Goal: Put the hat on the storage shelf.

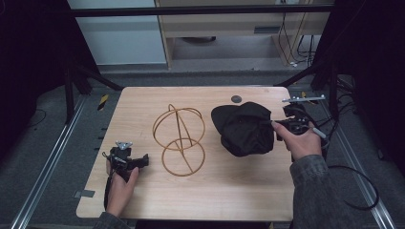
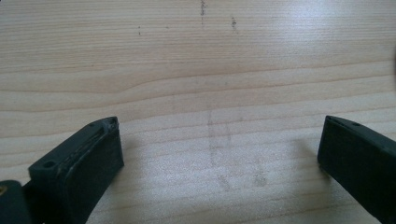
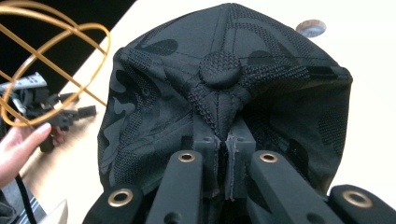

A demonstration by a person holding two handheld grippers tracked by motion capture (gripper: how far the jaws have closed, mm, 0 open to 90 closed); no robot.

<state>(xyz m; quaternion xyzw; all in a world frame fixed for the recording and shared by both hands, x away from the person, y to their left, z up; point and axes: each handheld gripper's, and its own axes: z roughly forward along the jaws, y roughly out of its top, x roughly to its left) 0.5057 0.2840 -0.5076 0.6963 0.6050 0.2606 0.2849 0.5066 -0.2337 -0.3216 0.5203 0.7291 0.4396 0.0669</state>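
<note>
Nearest, at the front left of the wooden table (image 1: 239,191): left hand (image 1: 119,188) around the left gripper (image 1: 138,162), resting on the tabletop close to the left edge, jaws spread wide with bare wood grain between them in the left gripper view (image 2: 219,154). Nothing held there.

A little farther in, near the middle of the table: a gold wire frame (image 1: 179,140), made of rings crossed into a ball shape above a flat ring lying on the wood. Apart from the left gripper, just left of the cap.

To the right of the frame: a black cap (image 1: 243,128), bunched and lifted at its right side. Right hand (image 1: 301,140) holding the right gripper (image 1: 276,125), jaws pinched tight on a fold of the cap's fabric (image 3: 224,158), just below the top button (image 3: 219,70).

Farther back, close to the far edge: a small round dark disc (image 1: 236,99) set in the tabletop.

Beyond the table: grey floor and pale furniture (image 1: 229,28).
</note>
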